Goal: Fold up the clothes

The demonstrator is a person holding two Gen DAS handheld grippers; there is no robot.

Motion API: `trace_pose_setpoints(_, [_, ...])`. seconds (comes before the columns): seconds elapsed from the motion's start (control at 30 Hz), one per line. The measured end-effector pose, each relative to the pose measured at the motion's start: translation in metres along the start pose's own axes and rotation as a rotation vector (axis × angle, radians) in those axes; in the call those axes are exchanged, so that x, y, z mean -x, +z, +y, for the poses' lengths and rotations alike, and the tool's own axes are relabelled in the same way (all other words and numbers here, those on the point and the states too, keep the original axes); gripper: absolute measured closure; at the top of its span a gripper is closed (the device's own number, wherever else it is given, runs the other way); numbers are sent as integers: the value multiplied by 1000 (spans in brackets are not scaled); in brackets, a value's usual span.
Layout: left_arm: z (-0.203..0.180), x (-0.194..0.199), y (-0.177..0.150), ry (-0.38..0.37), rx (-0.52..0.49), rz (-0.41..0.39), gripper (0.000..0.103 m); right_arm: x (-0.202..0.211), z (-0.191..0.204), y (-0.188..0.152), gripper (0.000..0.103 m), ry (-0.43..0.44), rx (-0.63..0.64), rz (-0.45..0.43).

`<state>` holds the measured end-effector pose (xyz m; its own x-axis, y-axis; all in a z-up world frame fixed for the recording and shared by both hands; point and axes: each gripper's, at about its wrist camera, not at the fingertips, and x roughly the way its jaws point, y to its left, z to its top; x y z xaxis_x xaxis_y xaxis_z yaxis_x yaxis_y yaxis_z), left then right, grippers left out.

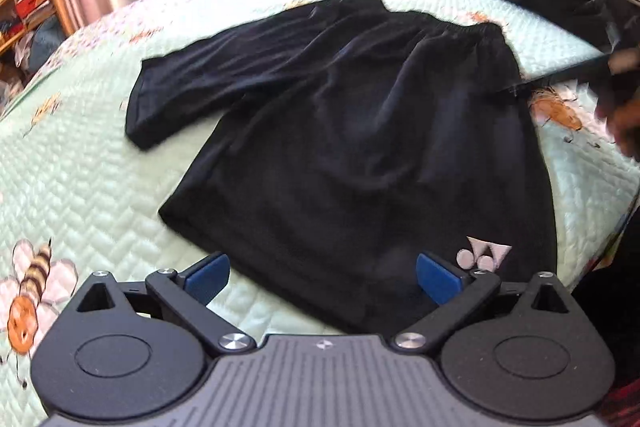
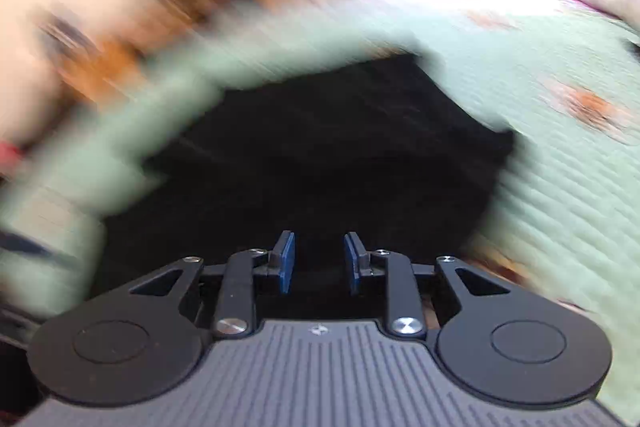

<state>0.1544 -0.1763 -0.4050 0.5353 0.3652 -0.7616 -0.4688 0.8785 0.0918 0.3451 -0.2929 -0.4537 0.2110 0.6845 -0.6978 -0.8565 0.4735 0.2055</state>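
The black shorts (image 1: 344,147) lie spread flat on the mint quilted bedspread (image 1: 100,195) of the bed, elastic waistband at the far end and the hem with its white logo (image 1: 482,255) nearest the left wrist camera; one leg flares out to the left in that view. Judging by the layout, no fold is made yet, and the step in hand looks like taking hold of the near hem

To do it well, each pair of tongs should probably pinch both layers at a hem corner, lift just clear of the quilt, and carry the hem straight toward the waistband so the edges meet squarely; the flared leg may want bringing in first, or the fold will come out lopsided. The fabric looks thin and slippery, so a shallow bite could slip off

The left tongs (image 1: 322,279) stand wide open just above the near hem, blue pads on either side of the cloth edge, gripping nothing. The right tongs (image 2: 318,259) are nearly closed, with a narrow gap between the pads and nothing visibly held; black fabric (image 2: 312,155) fills the view beyond them, but that picture is badly smeared, so whether they touch it I cannot tell
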Motion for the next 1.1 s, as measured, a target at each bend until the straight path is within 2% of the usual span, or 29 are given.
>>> trace_pose_setpoints(0.03, [-2, -3, 1, 3, -9, 7, 2, 6, -9, -5, 100, -8, -37, -23])
trace_pose_setpoints(0.13, [-6, -13, 1, -10, -19, 39, 3, 28, -18, -16, 103, -54, -97, -52])
trace_pose_setpoints(0.17, [-7, -14, 2, -15, -15, 39, 4, 34, -16, -17, 98, -72, -97, -61])
trace_pose_setpoints(0.2, [-8, -13, 4, -23, -9, 33, 4, 39, -13, -18, 86, -61, -110, -76])
trace_pose_setpoints(0.27, [-10, -9, 8, -46, 2, 10, 3, 48, 2, -18, 80, 7, -103, -128])
trace_pose_setpoints(0.33, [-15, -8, 15, -82, 14, -20, 3, 57, 23, -20, 78, 81, -19, -173])
trace_pose_setpoints(0.4, [-23, -11, 23, -127, 20, -40, 1, 51, 47, -21, 74, 189, 36, -160])
trace_pose_setpoints(0.43, [-28, -18, 26, -139, 19, -31, 1, 42, 53, -24, 74, 226, 57, -125])
trace_pose_setpoints(0.47, [-33, -28, 28, -143, 18, -8, 1, 31, 55, -28, 74, 205, 74, -76])
trace_pose_setpoints(0.5, [-38, -37, 30, -149, 17, 18, 2, 24, 47, -34, 84, 157, 64, -52])
trace_pose_setpoints(0.53, [-42, -45, 30, -160, 19, 42, 5, 17, 38, -40, 103, 111, 50, -31])
trace_pose_setpoints(0.6, [-50, -47, 29, -180, 2, 48, 1, 31, 11, -44, 103, 53, -72, -54])
trace_pose_setpoints(0.67, [-58, -45, 28, -202, -23, 42, 1, 48, 1, -45, 103, 16, -101, -77])
trace_pose_setpoints(0.73, [-60, -41, 28, -233, -35, 31, 2, 60, -1, -41, 90, 43, -112, -97])
trace_pose_setpoints(0.83, [-53, -35, 34, -253, 5, -3, 2, 64, 14, -21, 85, 95, -68, -175])
trace_pose_setpoints(0.93, [-41, -37, 40, -230, 74, -34, 1, 32, 27, 6, 85, 130, -5, -149])
trace_pose_setpoints(1.0, [-36, -52, 40, -215, 113, 6, 1, 16, 26, 9, 85, 151, 6, -90])
trace_pose_setpoints(1.03, [-34, -59, 40, -207, 133, 26, 2, 10, 25, 2, 85, 121, 9, -54])
trace_pose_setpoints(1.07, [-33, -65, 39, -202, 139, 34, 2, 5, 23, -4, 87, 93, 11, -21])
trace_pose_setpoints(1.1, [-37, -65, 37, -196, 117, 24, 1, 6, 16, -14, 99, 78, 8, -29])
